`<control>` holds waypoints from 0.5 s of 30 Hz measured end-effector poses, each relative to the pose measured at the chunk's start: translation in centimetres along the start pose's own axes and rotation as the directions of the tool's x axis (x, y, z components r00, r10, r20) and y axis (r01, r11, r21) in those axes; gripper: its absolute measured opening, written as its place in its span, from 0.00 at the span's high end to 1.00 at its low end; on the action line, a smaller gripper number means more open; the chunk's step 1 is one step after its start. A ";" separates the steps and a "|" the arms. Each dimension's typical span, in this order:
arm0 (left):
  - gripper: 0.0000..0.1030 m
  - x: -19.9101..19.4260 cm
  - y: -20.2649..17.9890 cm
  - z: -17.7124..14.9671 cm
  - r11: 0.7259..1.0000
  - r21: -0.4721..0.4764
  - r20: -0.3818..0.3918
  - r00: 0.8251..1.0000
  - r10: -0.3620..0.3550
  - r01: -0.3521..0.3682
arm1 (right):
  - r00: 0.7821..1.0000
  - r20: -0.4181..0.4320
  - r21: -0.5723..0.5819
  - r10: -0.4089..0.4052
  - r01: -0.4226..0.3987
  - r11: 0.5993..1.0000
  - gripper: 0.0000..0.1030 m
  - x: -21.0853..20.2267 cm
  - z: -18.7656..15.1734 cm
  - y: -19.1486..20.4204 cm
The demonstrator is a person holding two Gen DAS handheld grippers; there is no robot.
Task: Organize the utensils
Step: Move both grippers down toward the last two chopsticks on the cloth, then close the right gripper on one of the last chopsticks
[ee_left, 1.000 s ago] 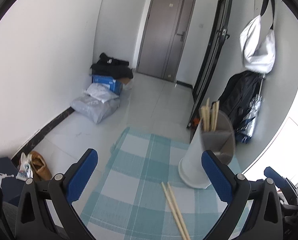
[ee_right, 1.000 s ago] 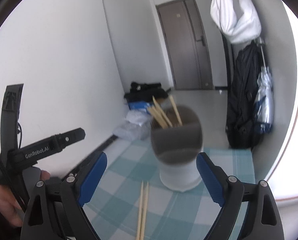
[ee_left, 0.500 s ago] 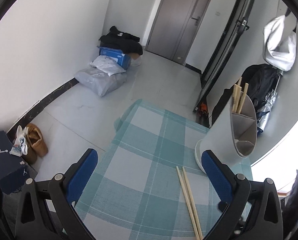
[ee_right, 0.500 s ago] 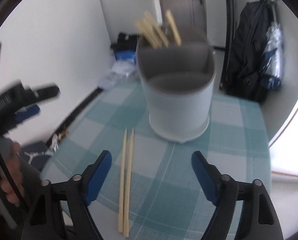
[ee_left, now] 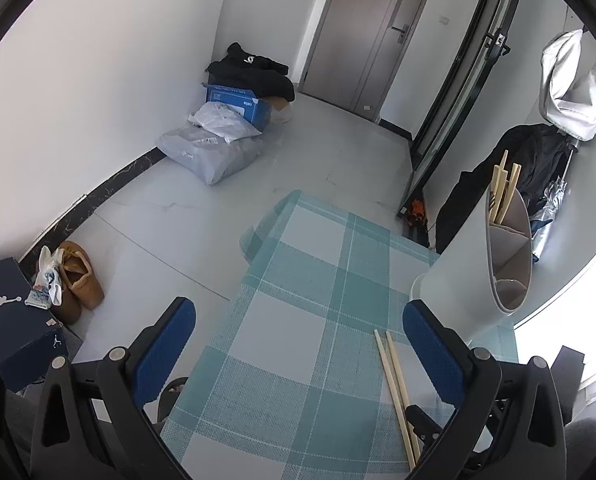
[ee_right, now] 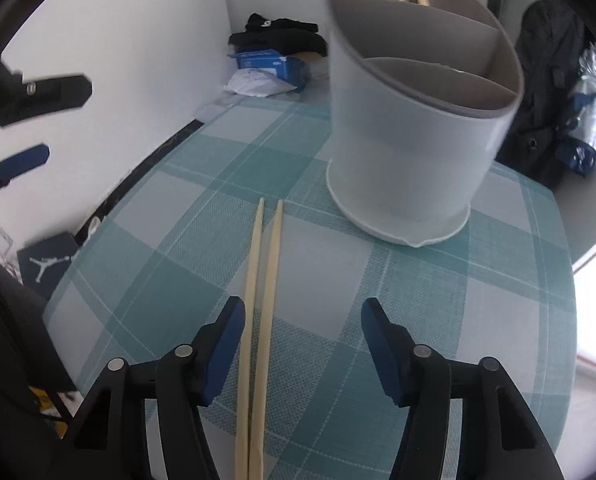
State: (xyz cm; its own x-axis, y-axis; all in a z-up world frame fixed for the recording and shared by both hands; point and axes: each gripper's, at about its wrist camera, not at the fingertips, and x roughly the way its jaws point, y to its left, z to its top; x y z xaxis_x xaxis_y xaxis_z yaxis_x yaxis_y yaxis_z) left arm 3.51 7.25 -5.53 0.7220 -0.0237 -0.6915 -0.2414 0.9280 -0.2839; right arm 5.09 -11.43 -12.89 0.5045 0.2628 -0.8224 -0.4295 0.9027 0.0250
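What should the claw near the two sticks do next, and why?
Probably the right claw should close on the two chopsticks. They lie side by side on the checked cloth, just inside its left blue finger, and the claw is open. The gray holder behind them already has chopsticks in its back section, so these likely belong there too.

White Jumpman logo on dark shoebox at near left on floor, seen again in right wrist view. Small white mark on black garment atop blue box at far wall, unreadable. Print on blue box too small to read. No other legible text.
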 end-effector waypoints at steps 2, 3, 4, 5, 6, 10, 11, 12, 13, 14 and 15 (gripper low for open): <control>0.01 0.1 0.2 0.1 1.000 -0.007 -0.006 1.000 -0.002 0.002 | 1.000 -0.017 -0.015 -0.019 0.019 1.000 0.57 0.3 -0.1 0.1; 0.01 0.2 0.3 0.1 1.000 -0.012 -0.009 1.000 -0.003 0.003 | 0.999 -0.026 -0.019 -0.023 0.022 1.000 0.60 0.5 -0.2 0.2; 0.01 0.2 0.4 0.2 1.000 -0.014 -0.011 1.000 -0.005 0.005 | 0.999 -0.031 -0.018 -0.019 0.018 1.000 0.63 0.6 -0.2 0.2; 0.01 0.3 0.5 0.2 1.000 -0.018 -0.012 1.000 -0.004 0.003 | 0.999 -0.035 -0.020 -0.022 0.022 1.000 0.65 0.6 -0.2 0.2; 0.01 0.3 0.5 0.3 1.000 -0.021 -0.012 1.000 -0.002 0.002 | 0.999 -0.031 -0.028 -0.029 0.028 0.999 0.66 0.6 -0.3 0.3; 0.01 0.5 0.8 0.4 0.999 -0.032 -0.017 1.000 0.001 -0.001 | 0.999 -0.032 -0.047 -0.020 0.018 0.999 0.75 0.5 -0.3 0.5; 0.01 0.5 0.9 0.4 0.999 -0.034 -0.019 1.000 0.002 -0.003 | 0.999 -0.033 -0.053 -0.016 0.014 0.999 0.81 0.5 -0.2 0.5; 0.01 0.5 1.0 0.4 0.999 -0.036 -0.021 1.000 0.003 -0.004 | 0.999 -0.036 -0.060 -0.014 0.012 0.998 0.85 0.5 -0.1 0.8; 0.01 0.6 1.0 0.4 0.999 -0.038 -0.022 1.000 0.003 -0.004 | 0.999 -0.040 -0.066 -0.008 0.005 0.998 0.95 0.5 -0.1 1.0; 0.01 0.6 1.1 0.4 0.999 -0.041 -0.023 1.000 0.004 -0.005 | 0.999 -0.049 -0.070 0.004 -0.008 0.998 0.95 0.5 0.0 1.1; 0.01 0.7 1.1 0.5 0.999 -0.045 -0.025 1.000 0.005 -0.006 | 0.998 -0.062 -0.073 0.017 -0.022 0.997 0.95 0.3 -0.1 1.1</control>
State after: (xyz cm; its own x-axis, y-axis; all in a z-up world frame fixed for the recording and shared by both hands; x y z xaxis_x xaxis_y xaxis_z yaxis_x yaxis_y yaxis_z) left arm 4.01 8.46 -6.01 0.7045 -0.0288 -0.7091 -0.2742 0.9106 -0.3094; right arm 4.75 -10.38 -13.18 0.4497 0.2568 -0.8555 -0.4939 0.8695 0.0014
